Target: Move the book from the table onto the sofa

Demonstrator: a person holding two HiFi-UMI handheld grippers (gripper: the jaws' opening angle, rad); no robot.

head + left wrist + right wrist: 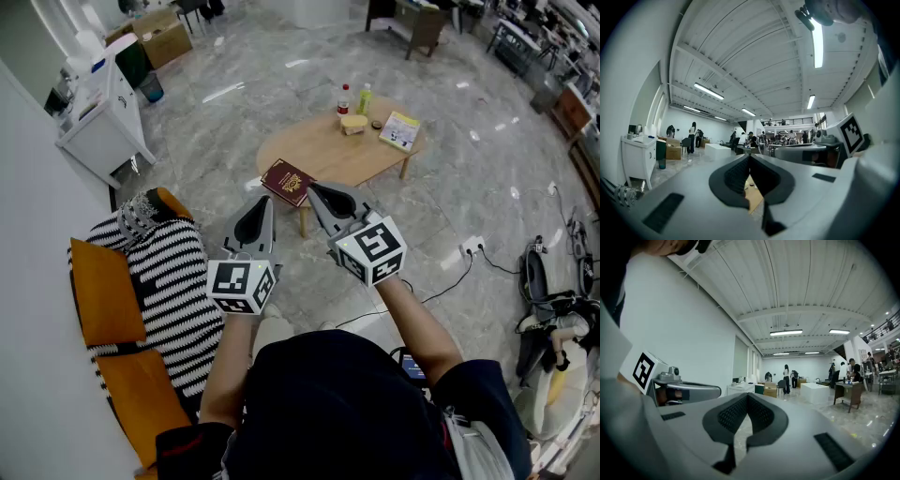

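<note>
Book [288, 181], maroon and the only one of its kind, lies at the near edge of the round table [328, 159] in the head view, well apart from the orange sofa [103, 291]. Two bottles [343, 98] and one pamphlet [400, 129] sit farther back. The left tool [262, 208] and right tool [322, 194] hover near the book.

In the left gripper view, the left tool [749, 159] is pressed together and empty.

In the right gripper view, the right tool [748, 397] is the same.

If either arrived closed like this, it could shove the book off the edge onto the floor.

On my remote feed, an oval wooden surface [328, 155] stands on the marble floor [450, 206], a dark red book [288, 181] at its near-left edge. Along its far side I see a red-capped bottle [343, 99], a green bottle [364, 98], a yellow tub [353, 124] and a printed booklet [400, 130].
</note>
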